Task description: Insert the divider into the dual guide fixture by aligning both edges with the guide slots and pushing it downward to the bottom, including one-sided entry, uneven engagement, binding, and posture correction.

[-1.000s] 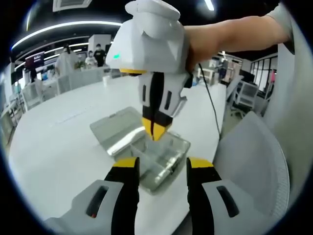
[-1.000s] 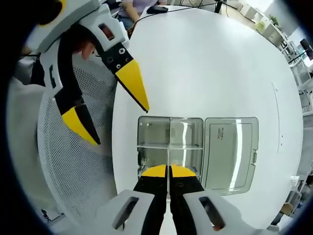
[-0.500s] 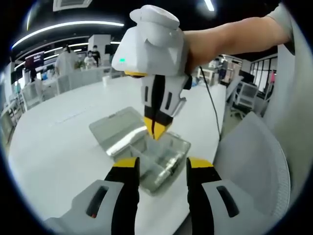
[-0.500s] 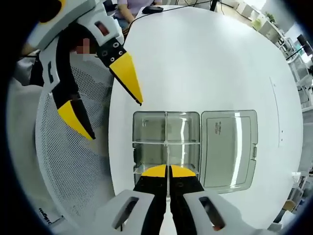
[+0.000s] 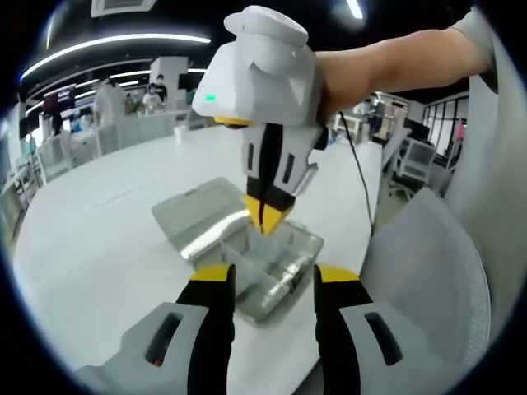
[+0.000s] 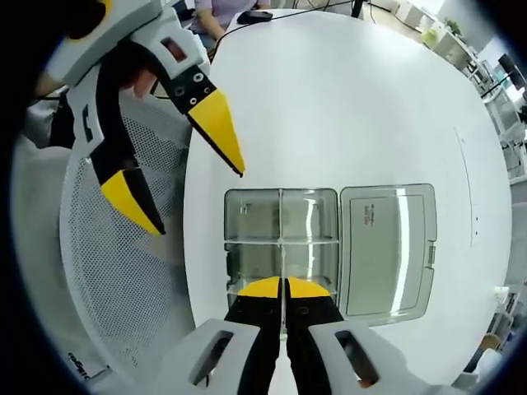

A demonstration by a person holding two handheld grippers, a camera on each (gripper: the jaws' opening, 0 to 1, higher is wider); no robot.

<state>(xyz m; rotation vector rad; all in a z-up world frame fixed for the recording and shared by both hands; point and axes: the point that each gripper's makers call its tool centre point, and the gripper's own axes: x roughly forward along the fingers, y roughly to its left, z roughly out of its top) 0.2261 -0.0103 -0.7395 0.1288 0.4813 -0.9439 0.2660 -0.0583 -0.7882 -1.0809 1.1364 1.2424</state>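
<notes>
Left gripper view: left gripper (image 5: 272,284) spread, holding nothing, parked at the near edge of the clear box (image 5: 284,267) on the white table (image 5: 90,239). The right gripper (image 5: 265,218) has barely shifted since a second ago.

Right gripper view: right gripper (image 6: 284,288) pinches the thin clear divider (image 6: 282,247) — upright, running lengthwise in the box, lid (image 6: 387,247) open alongside. Seating looks unfinished; full depth uncertain.
</notes>
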